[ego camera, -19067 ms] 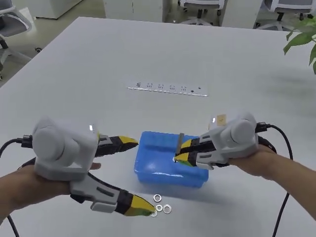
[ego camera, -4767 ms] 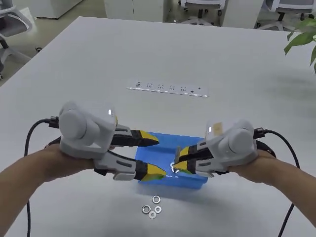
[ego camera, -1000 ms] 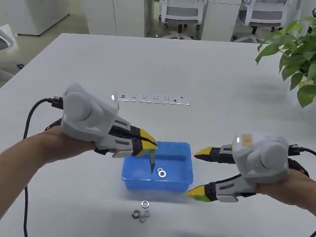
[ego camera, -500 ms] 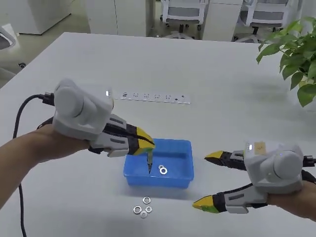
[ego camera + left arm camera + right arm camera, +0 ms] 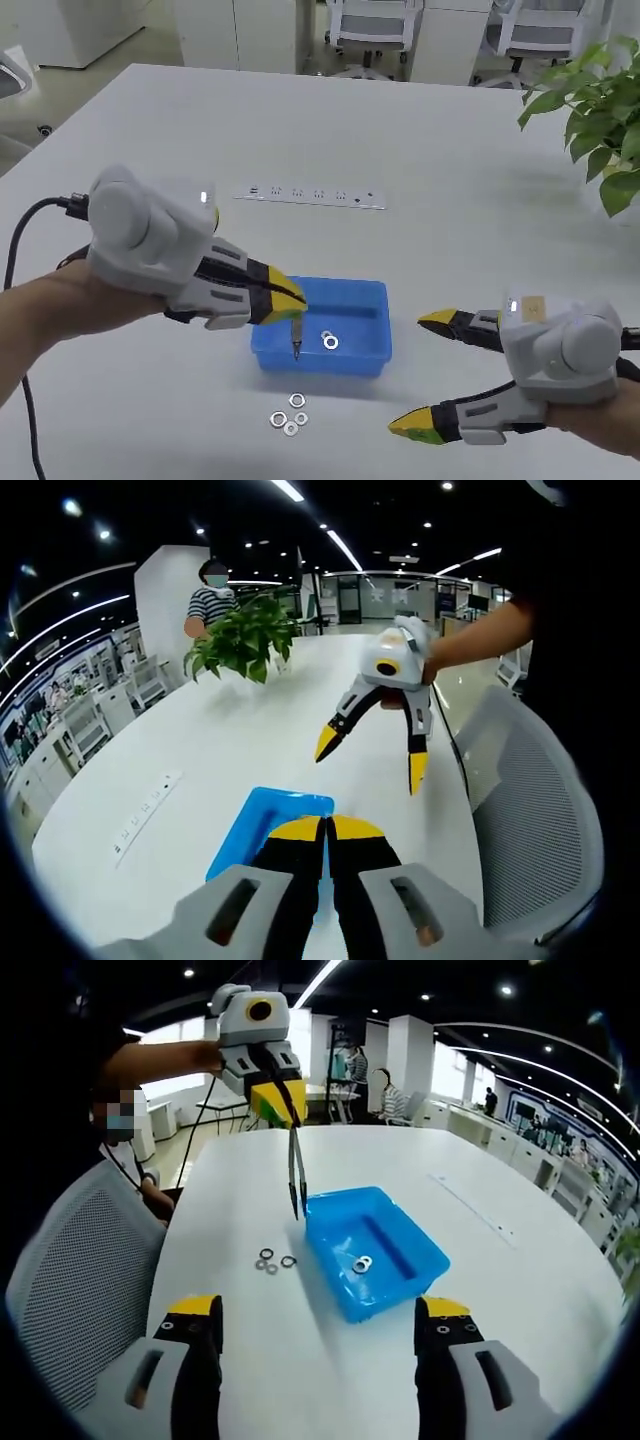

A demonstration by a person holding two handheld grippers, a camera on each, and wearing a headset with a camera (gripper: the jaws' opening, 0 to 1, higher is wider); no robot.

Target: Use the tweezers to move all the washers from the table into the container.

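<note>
One washer in, a small bunch left to go.
One washer (image 5: 330, 342) lies in the blue container (image 5: 372, 291); the other washers (image 5: 290, 415) sit on the table (image 5: 450, 180) near its near edge. The left gripper (image 5: 292, 297) pinches the tweezers (image 5: 296, 338); the right gripper (image 5: 415, 372) is spread wide.

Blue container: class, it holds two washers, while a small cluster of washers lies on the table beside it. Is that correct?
Not quite. The blue container holds one washer, not two; the right gripper view shows it. The rest stands: a small cluster of washers lies on the table beside it.
</note>
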